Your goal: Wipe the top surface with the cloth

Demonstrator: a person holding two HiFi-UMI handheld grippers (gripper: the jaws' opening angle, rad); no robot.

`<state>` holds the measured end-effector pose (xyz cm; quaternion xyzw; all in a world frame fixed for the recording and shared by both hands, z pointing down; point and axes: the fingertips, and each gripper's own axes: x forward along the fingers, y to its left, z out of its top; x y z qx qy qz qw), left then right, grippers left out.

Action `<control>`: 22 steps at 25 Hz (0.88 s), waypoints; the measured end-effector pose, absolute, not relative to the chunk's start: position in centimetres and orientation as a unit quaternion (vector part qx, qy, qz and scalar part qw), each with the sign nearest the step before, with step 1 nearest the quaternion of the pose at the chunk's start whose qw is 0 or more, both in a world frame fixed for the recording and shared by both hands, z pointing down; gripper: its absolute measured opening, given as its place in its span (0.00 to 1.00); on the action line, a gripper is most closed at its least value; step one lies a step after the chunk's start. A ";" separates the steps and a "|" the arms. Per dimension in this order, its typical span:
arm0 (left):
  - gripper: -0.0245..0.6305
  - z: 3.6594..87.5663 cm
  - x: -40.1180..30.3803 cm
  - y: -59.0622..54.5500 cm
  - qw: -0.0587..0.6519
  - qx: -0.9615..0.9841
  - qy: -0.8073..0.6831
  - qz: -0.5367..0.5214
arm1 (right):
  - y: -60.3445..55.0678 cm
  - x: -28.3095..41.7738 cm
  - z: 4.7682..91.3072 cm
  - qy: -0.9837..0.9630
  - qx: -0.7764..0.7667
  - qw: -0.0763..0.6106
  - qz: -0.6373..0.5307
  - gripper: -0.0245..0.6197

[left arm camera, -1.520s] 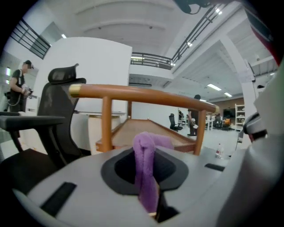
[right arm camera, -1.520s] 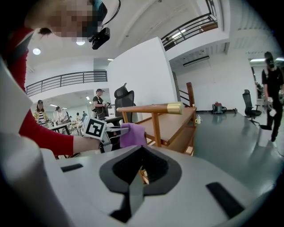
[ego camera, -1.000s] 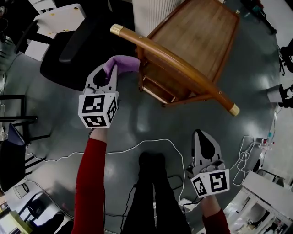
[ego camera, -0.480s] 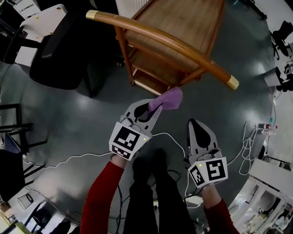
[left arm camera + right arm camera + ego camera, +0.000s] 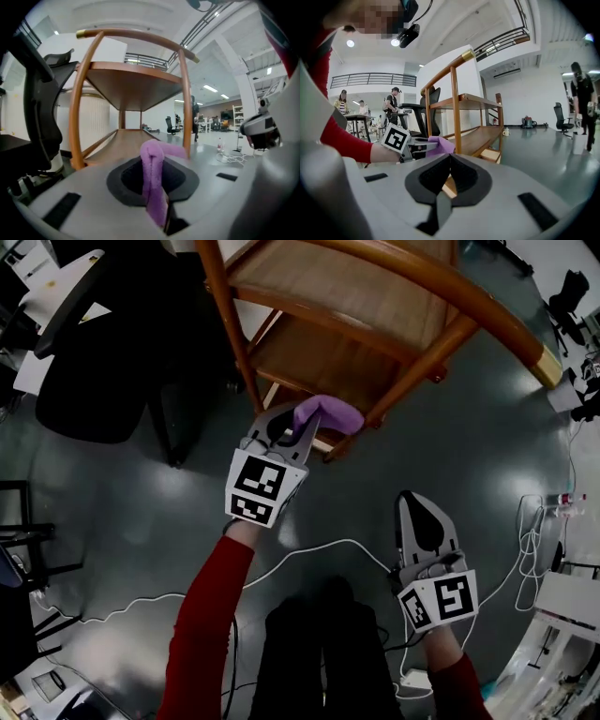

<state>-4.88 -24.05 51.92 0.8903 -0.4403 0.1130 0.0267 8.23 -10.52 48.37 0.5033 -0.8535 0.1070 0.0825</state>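
Observation:
A purple cloth (image 5: 328, 414) hangs pinched in my left gripper (image 5: 298, 423), which is shut on it. The gripper sits low, by the near leg of the wooden cart (image 5: 412, 371), level with the lower shelf (image 5: 309, 362) and below the top surface (image 5: 347, 287). In the left gripper view the cloth (image 5: 153, 178) stands between the jaws, with the top shelf's underside (image 5: 131, 84) overhead. My right gripper (image 5: 419, 505) is shut on nothing, lower right, away from the cart. The right gripper view shows its shut jaws (image 5: 447, 161), the cloth (image 5: 440, 144) and the cart (image 5: 473, 101).
A black office chair (image 5: 94, 362) stands left of the cart. A white cable (image 5: 309, 549) trails over the grey floor near the person's legs (image 5: 319, 643). A small cup (image 5: 506, 132) sits on the floor beyond the cart. People stand far off.
My left gripper carried the cloth from the cart's left side round to its near leg by the lower shelf. The cart now fills more of the view. The right gripper stayed low and shut.

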 end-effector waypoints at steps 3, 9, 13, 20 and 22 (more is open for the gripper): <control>0.12 51.9 -9.6 -26.5 0.027 0.860 -0.502 0.088 | -11.4 8.7 50.0 -0.853 0.506 0.079 0.103 0.06; 0.12 51.4 -18.5 -28.0 0.025 0.808 -0.586 0.059 | -13.5 8.9 52.1 -0.854 0.508 0.070 0.086 0.06; 0.12 51.8 -20.8 -27.4 0.009 0.799 -0.597 0.075 | -14.7 8.6 53.0 -0.856 0.507 0.071 0.072 0.06; 0.12 50.3 -18.2 -22.4 -0.024 0.838 -0.540 0.079 | -16.0 8.4 54.4 -0.856 0.509 0.077 0.060 0.06; 0.12 51.2 -13.0 -18.7 -0.013 0.897 -0.436 0.075 | -16.5 8.9 54.2 -0.853 0.515 0.071 0.054 0.06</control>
